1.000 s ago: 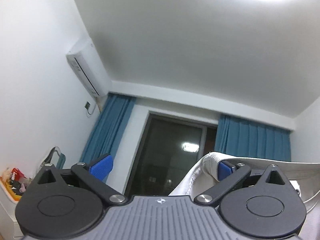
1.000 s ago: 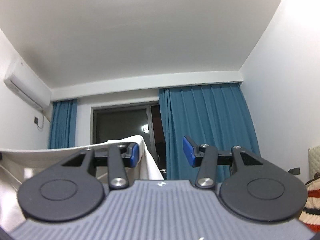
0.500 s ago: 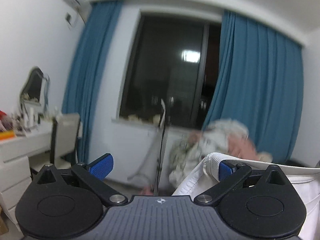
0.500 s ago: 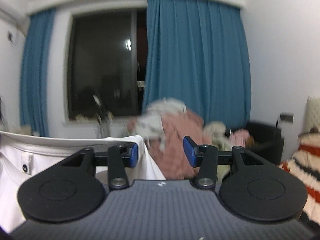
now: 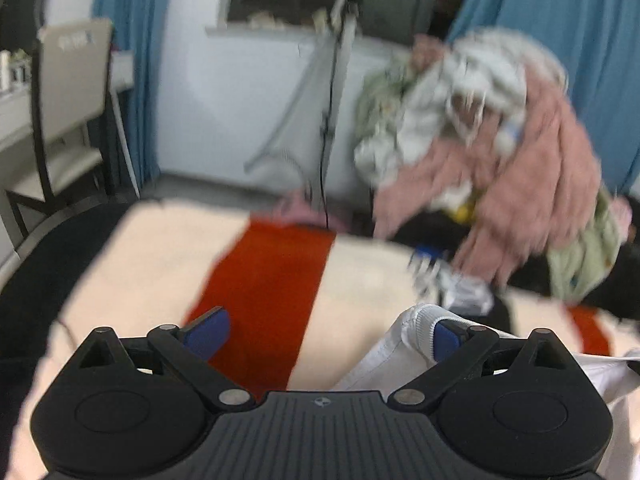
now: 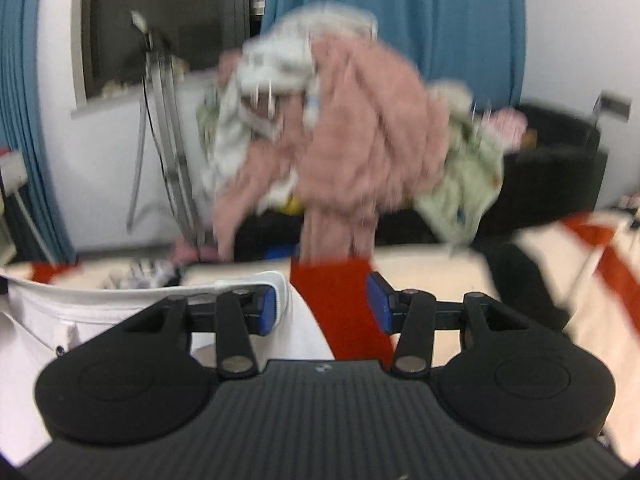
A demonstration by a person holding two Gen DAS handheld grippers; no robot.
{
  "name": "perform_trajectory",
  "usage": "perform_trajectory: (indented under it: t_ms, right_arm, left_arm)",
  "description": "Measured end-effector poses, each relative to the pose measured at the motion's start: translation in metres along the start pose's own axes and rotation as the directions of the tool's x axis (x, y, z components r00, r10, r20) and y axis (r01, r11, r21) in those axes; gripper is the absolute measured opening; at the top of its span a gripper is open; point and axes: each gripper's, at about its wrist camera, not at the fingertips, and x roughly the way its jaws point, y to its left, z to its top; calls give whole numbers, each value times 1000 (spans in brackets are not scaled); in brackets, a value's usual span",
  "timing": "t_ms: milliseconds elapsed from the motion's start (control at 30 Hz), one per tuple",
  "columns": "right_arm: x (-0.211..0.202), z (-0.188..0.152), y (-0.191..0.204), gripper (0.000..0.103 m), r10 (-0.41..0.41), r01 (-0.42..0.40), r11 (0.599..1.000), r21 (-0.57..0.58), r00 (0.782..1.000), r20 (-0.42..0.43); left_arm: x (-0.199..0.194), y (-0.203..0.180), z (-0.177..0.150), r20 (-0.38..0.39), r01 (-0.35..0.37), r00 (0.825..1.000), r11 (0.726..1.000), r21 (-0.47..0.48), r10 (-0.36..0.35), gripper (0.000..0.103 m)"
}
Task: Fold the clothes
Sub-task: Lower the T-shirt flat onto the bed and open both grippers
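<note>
Two grippers are in our hands, and both have their jaws spread wide. On our left gripper (image 5: pixel 326 330) the white garment (image 5: pixel 394 354) is draped over the right-hand finger, its ribbed hem wrapped around the blue pad (image 5: pixel 446 336); the other blue pad stands well apart from it with only the blanket showing between. On our right gripper (image 6: pixel 322 304) the same white garment (image 6: pixel 100 308) hangs over the left-hand finger, its ribbed edge curling around that blue pad (image 6: pixel 267 310), while the opposite pad is bare. Neither pair of jaws pinches the cloth; it is only hooked on one finger of each tool, and it spans between the two, sagging down to the lower edge of both views.

Below the garment we see a cream blanket (image 5: pixel 160 248) with broad red stripes, spread flat. Beyond its far edge a heap of clothes (image 6: pixel 360 140), pink, pale green and white, is piled on something dark. We cannot make out single pieces in that heap, since both views are blurred. Blue curtains (image 6: pixel 420 20) hang behind it beside a dark window (image 6: pixel 160 20), and a thin metal stand (image 5: pixel 340 80) leans against the wall below the sill. A beige chair (image 5: pixel 68 100) stands at far left in the left wrist view.
</note>
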Motion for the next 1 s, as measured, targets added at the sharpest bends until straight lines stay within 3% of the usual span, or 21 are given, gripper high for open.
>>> perform_trajectory:
  t_ms: [67,133,233,300,367,567,767,1000]
  right_arm:
    - [27,-11,0,49,28,-29,999,-14,993,-111]
    - [44,-15,3,49,71,-77,997,-20,973,-218]
    - [50,-15,10,58,115,-137,989,-46,937,-329]
    - [42,-13,16,68,163,-202,976,-75,921,-354]
    - [29,-10,19,70,204,-248,965,-83,912,-357]
    - [-43,-6,14,70,214,-231,972,-44,948,-235]
    - [-157,-26,15,70,223,-228,973,-46,970,-93]
    - [-302,-79,12,70,233,-232,972,-41,972,11]
  left_arm:
    - [35,3,-4,-84,0,996,999,52,5,100]
    - [54,5,-5,-177,0,984,995,99,18,101]
    - [50,3,-5,-307,105,950,981,160,-52,101]
    - [37,1,0,-298,120,953,969,216,-52,101]
    - [15,3,2,-252,140,964,964,225,-81,102]
    - [-76,5,-12,-83,165,985,957,238,-149,102]
    - [-209,14,-50,83,200,972,961,193,-219,102]
    - [-352,38,-135,172,154,967,969,192,-188,102]
